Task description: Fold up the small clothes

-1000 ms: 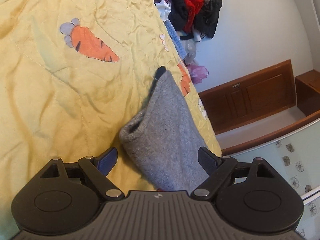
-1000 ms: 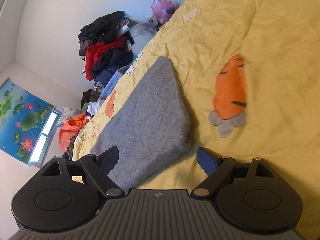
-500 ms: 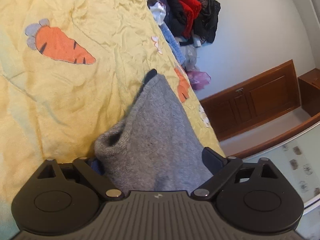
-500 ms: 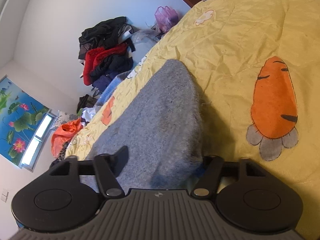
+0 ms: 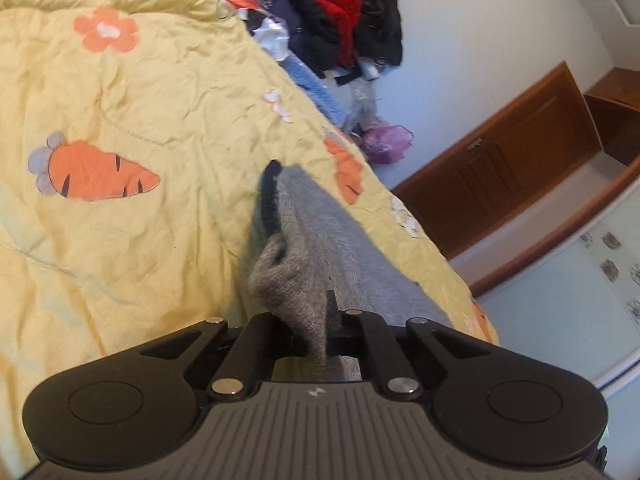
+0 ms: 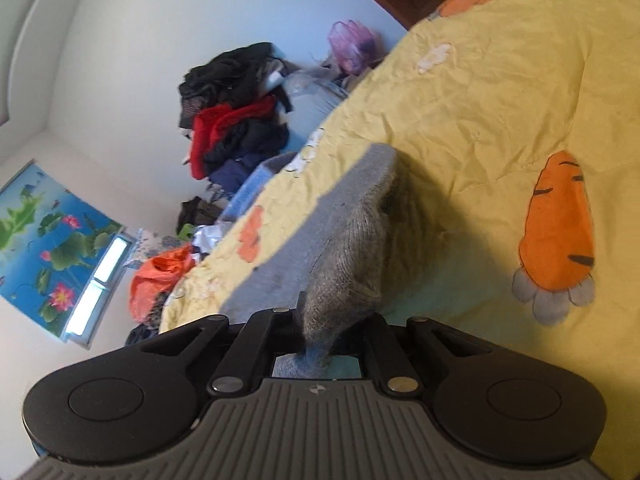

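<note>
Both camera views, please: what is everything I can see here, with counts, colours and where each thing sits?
Grey knitted garment: one, grey, on the bedspread, its near end pinched by both grippers.
Bedspread: one, yellow with orange carrots and flowers, under the garment.
Clothes pile: one heap, black, red and navy, past the bed's far edge, against the wall.
Purple bag: one, purple, beside the pile.
Orange bag: one, orange, off the bed's edge.
Lotus picture: one, blue and green, on the wall.
Wooden cabinet: one, brown, by the wall.
Left gripper: black, shut on the garment.
Right gripper: black, shut on the garment.
</note>
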`<state>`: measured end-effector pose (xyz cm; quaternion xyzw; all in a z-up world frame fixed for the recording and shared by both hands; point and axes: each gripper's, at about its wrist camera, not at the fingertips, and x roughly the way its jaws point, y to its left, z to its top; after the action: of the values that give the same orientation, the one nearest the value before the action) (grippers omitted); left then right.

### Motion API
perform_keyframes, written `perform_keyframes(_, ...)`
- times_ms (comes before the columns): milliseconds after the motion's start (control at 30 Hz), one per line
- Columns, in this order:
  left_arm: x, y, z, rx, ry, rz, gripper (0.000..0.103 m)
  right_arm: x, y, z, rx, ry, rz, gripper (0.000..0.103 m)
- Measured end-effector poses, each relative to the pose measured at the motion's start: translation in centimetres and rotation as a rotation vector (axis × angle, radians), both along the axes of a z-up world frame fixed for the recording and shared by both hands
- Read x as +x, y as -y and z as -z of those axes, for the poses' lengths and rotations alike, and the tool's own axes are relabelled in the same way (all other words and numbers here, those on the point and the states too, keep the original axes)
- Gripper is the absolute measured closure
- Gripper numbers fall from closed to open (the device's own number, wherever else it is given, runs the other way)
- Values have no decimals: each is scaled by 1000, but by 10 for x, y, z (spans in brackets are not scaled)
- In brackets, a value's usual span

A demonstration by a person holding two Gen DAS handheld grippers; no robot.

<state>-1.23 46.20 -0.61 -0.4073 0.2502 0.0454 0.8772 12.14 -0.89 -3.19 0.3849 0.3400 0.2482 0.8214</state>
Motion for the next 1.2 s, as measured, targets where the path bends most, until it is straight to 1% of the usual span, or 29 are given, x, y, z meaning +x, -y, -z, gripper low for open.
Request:
perform_keyframes(67, -17, 2, -10, -11, 10, 32, 99, -21, 9, -10, -1, 17, -32, 91)
perform_keyframes(133, -41, 7, -17, 3, 15, 64, 98, -46, 20, -17, -11, 19, -65, 91)
perform_keyframes(200, -71, 11, -17, 4, 9, 88, 98, -74, 33, -16, -29, 8, -89, 91)
perform_keyframes(300, -119, 17, -2, -23, -45, 106, 98, -121, 53, -5, -15, -64, -101, 91)
perform_keyframes(367, -149, 20, 11, -44, -85, 106, 98, -149, 61, 7, -26, -110, -106, 91)
perform_keyframes(400, -160, 21, 19, -47, -119, 103, 98, -159, 64, 15, -21, -141, -104, 91)
perform_keyframes(467, -173, 22, 34, -47, -159, 95, 98, -171, 63, 30, -20, -169, -121, 90)
perform_keyframes(500, -175, 21, 40, -40, -176, 100, 97, -172, 62, 34, -30, -189, -117, 82)
perform_keyframes(533, -174, 19, 43, -41, -197, 127, 96, -172, 62, 33, -66, -220, -95, 72)
perform_keyframes(567, -175, 17, 43, -35, -223, 134, 94, -173, 66, 29, -78, -220, -97, 66)
perform_keyframes(600, -177, 12, 39, -27, -251, 131, 88, -172, 72, 21, -89, -205, -96, 49)
perform_keyframes(633, -180, 6, 32, -16, -276, 136, 78, -174, 82, 10, -105, -158, -68, 39)
perform_keyframes(667, -183, -2, 21, 14, -290, 122, 71, -176, 93, -2, -121, -93, -33, 36)
perform_keyframes(700, -190, -12, 8, 70, -272, 77, 54, -174, 102, -13, -135, -33, -8, 34)
perform_keyframes(733, -194, -19, -7, 143, -233, 24, 29, -165, 108, -23, -151, -4, 3, 34)
perform_keyframes(800, -187, -27, -37, 310, -146, -60, 8, -137, 108, -35, -181, 17, -27, 34)
perform_keyframes(833, -176, -26, -46, 368, -113, -68, 8, -119, 103, -37, -195, 29, -59, 34)
perform_keyframes(867, -160, -25, -53, 401, -88, -51, 8, -101, 95, -37, -213, 30, -71, 34)
perform_keyframes(900, -139, -21, -55, 407, -67, -14, 8, -84, 87, -35, -222, 23, -83, 34)
perform_keyframes(967, -92, -15, -43, 375, -65, 88, 8, -46, 71, -25, -235, -4, -138, 35)
perform_keyframes(1033, -44, -10, -19, 357, -134, 154, 8, -16, 56, -13, -282, -44, -148, 34)
perform_keyframes(1100, -8, -6, 6, 362, -205, 195, 8, 4, 47, 0, -284, -91, -154, 34)
perform_keyframes(1167, 12, -1, 24, 360, -234, 237, 8, 11, 39, 7, -247, -103, -186, 34)
perform_keyframes(1200, 18, 3, 26, 380, -220, 249, 8, 11, 34, 8, -231, -101, -215, 34)
